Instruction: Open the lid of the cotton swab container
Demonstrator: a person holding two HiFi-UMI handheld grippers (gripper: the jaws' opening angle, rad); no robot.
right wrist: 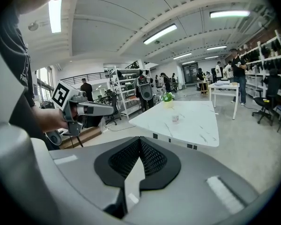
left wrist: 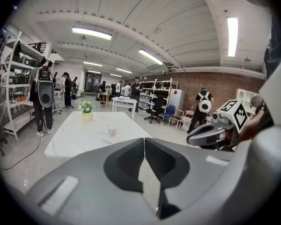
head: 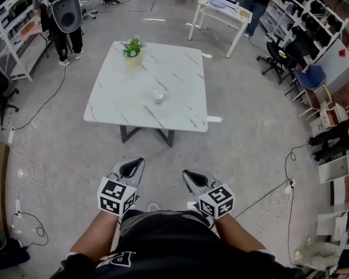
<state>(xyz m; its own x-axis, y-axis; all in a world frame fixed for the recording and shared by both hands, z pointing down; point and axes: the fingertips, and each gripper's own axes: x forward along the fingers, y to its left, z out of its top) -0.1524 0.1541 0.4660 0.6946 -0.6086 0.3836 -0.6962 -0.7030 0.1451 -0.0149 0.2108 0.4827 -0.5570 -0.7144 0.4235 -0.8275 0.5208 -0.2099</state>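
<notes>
A small clear cotton swab container (head: 158,97) stands near the middle of a white marble table (head: 180,112), also visible as the container (left wrist: 112,131) in the left gripper view and the container (right wrist: 176,119) in the right gripper view. My left gripper (head: 140,161) and right gripper (head: 184,174) are held side by side close to my body, well short of the table. Both are shut with nothing between their jaws. From the left gripper (left wrist: 144,140) I see the right one at the right edge; the right gripper (right wrist: 139,140) sees the left one at its left.
A potted plant (head: 132,49) stands at the table's far left corner. Beyond it is a second white table (head: 221,10). Shelving racks (head: 14,34) line the left and right sides, with chairs (head: 311,77) at the right. Cables (head: 29,173) trail over the grey floor. People stand at the back.
</notes>
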